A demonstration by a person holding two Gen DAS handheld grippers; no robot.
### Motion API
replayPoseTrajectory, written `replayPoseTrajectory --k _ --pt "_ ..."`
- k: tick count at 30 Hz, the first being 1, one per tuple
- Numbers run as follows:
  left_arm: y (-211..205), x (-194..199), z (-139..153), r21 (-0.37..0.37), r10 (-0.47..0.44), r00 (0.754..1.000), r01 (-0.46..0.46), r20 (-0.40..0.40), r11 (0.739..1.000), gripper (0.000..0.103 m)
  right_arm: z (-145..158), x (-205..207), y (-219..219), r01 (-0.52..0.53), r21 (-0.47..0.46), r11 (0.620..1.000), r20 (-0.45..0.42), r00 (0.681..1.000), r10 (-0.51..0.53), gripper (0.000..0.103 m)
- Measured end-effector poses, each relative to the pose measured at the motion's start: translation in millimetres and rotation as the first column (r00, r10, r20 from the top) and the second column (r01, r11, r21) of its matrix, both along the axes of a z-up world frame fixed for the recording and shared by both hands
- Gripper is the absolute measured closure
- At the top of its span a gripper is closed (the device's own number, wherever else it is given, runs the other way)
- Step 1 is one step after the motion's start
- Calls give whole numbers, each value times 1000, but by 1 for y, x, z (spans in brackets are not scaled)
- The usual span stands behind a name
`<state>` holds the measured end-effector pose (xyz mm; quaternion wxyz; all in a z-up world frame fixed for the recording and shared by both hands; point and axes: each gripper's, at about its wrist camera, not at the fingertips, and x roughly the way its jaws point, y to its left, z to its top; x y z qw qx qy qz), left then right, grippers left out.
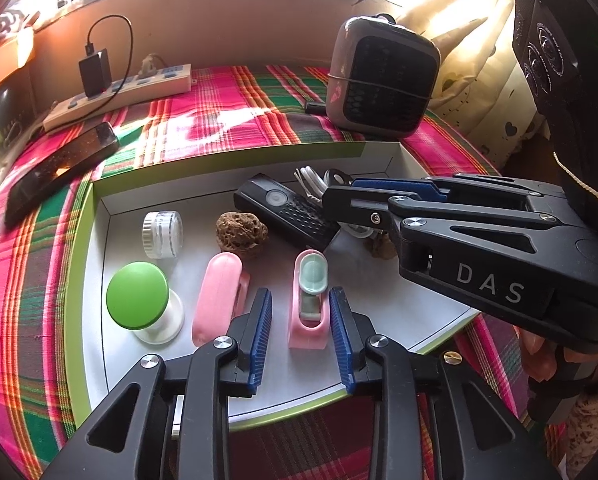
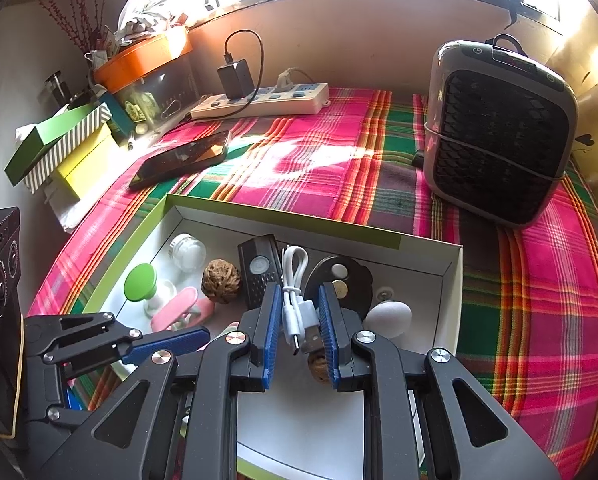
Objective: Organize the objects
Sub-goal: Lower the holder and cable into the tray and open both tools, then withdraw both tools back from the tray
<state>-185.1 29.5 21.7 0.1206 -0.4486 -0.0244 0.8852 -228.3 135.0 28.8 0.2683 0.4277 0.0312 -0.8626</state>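
Note:
A white tray with a green rim (image 1: 99, 200) holds small items. My left gripper (image 1: 301, 336) stands open around a pink clip with a mint-green insert (image 1: 309, 300), which lies on the tray floor; there is a gap at the left pad. Left of it lie a pink case (image 1: 217, 298), a green-capped bottle (image 1: 137, 294) and a clear jar (image 1: 163, 234). My right gripper (image 2: 299, 320) is shut on a white USB cable (image 2: 295, 280), just over the tray (image 2: 451, 272), between a black device (image 2: 259, 272) and a black round piece (image 2: 347, 280).
A brown ball (image 2: 221, 280) and a white egg shape (image 2: 389, 318) also lie in the tray. On the plaid cloth beyond stand a grey heater (image 2: 499, 128), a power strip (image 2: 259, 102) and a phone (image 2: 179, 160). Stacked boxes (image 2: 59, 148) crowd the left.

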Motion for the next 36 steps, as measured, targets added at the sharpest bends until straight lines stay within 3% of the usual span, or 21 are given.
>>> replayPoseTrajectory --k 8,19,24,36 --pt "2 5 3 0 -10 1000 10 -6 1000 69 3 5 2 14 -6 1000 -3 1000 -14 82" --pt "0 18 13 -19 10 999 -10 -37 1000 67 13 22 7 45 -15 999 -31 998 -45 80" --pt "-1 28 18 -44 28 997 -31 -66 999 67 18 36 11 65 -9 998 -61 996 -65 73" --pt "-14 53 30 -62 83 990 -91 -116 994 67 25 74 15 129 27 991 -127 984 -124 68"
